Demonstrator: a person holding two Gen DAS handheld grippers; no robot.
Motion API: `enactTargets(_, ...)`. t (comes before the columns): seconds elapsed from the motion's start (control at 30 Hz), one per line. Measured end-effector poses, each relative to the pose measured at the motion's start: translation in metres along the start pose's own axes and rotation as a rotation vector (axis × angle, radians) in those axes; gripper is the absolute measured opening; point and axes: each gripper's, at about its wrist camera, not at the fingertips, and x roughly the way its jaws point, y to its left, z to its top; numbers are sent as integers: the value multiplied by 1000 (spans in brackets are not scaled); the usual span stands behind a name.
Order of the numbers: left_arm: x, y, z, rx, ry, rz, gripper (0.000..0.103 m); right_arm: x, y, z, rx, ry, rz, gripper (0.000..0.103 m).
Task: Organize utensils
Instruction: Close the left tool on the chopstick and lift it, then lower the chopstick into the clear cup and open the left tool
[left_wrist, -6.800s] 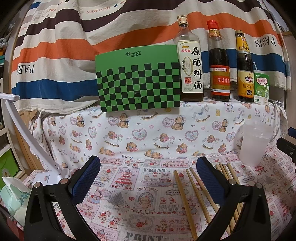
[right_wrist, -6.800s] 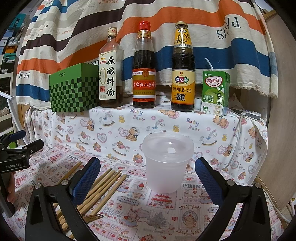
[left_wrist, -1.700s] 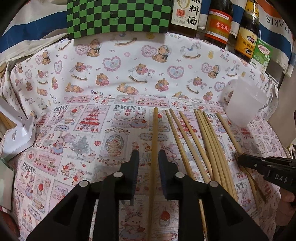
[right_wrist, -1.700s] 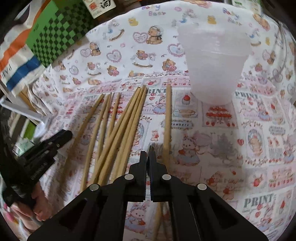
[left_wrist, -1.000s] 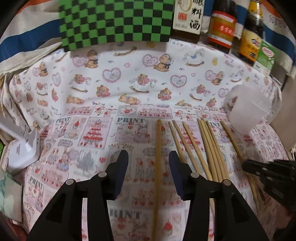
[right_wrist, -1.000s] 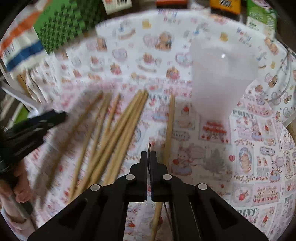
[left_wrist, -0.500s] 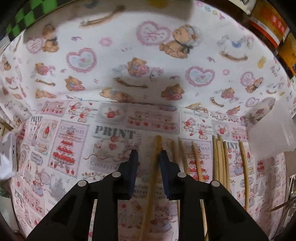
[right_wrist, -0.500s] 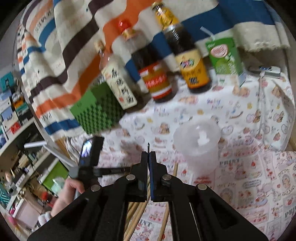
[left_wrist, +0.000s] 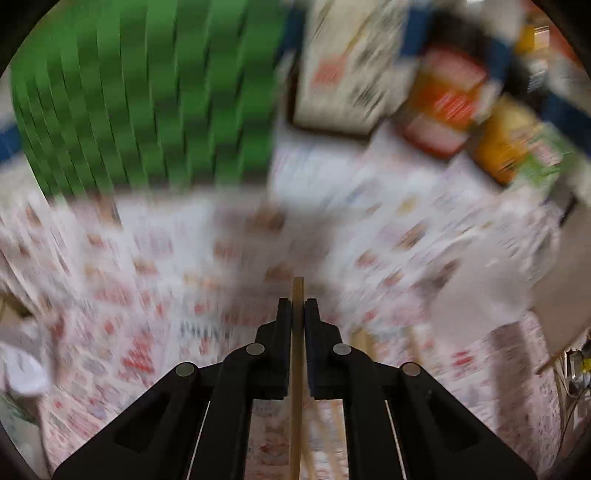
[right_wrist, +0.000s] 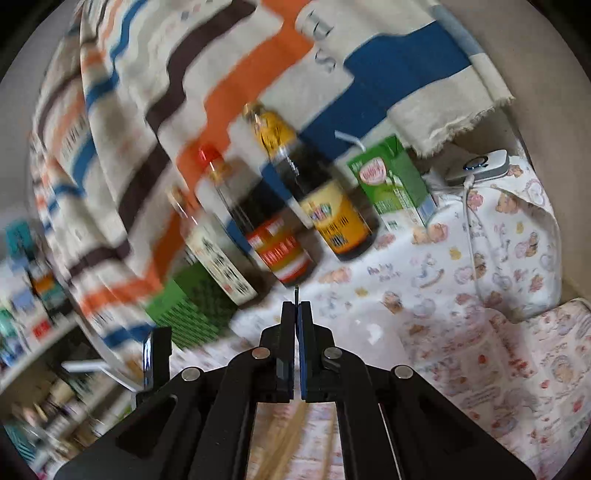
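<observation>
My left gripper (left_wrist: 297, 306) is shut on a wooden chopstick (left_wrist: 297, 369) that runs straight between its fingers, tip just past the pads, lifted above the printed cloth. The rest of that view is motion-blurred. A blurred translucent plastic cup (left_wrist: 491, 306) stands to the right. Other chopsticks (left_wrist: 369, 354) lie blurred below. My right gripper (right_wrist: 296, 306) has its jaws pressed together, with a thin dark tip sticking out between the pads; what it holds cannot be made out. More chopsticks (right_wrist: 284, 439) lie blurred below it.
A green checkered box (left_wrist: 147, 103) stands at the back left, also in the right wrist view (right_wrist: 192, 310). Three sauce bottles (right_wrist: 280, 206) and a green drink carton (right_wrist: 391, 184) stand on the raised shelf. A striped cloth hangs behind. A white adapter (right_wrist: 480, 166) lies far right.
My left gripper closed on the chopstick and lifted it, swinging fast. My right gripper, still closed, tilted up and rolled; the cup dropped out of its view.
</observation>
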Motion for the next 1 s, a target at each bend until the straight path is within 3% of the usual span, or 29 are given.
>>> enactTargets(0.1, -55, -23, 18, 39, -184, -43, 6, -11, -2, 5, -9, -80, -48, 2)
enactTargets(0.2, -97, -41, 38, 15, -323, -129, 6, -11, -8, 7, 20, -71, -30, 2)
enactTargets(0.33, -146, -56, 44, -22, -549, -143, 6, -5, -9, 4, -5, -68, -86, 2)
enactTargets(0.4, -161, -56, 43, -66, -645, -202, 6, 0, -12, 3, -7, -60, -104, 2)
enactTargets(0.5, -161, -61, 50, -130, -676, -304, 6, 4, -15, 3, -36, -67, -158, 2)
enactTargets(0.67, -138, -91, 63, -117, -712, -330, 6, 6, -24, 5, -22, -63, -178, 2)
enactTargets(0.73, -124, -102, 61, -118, -688, -340, 6, 3, -26, 7, -16, -70, -172, 2)
enactTargets(1.0, -56, -128, 33, -25, -548, -221, 6, 4, -39, 11, 40, -63, -161, 2)
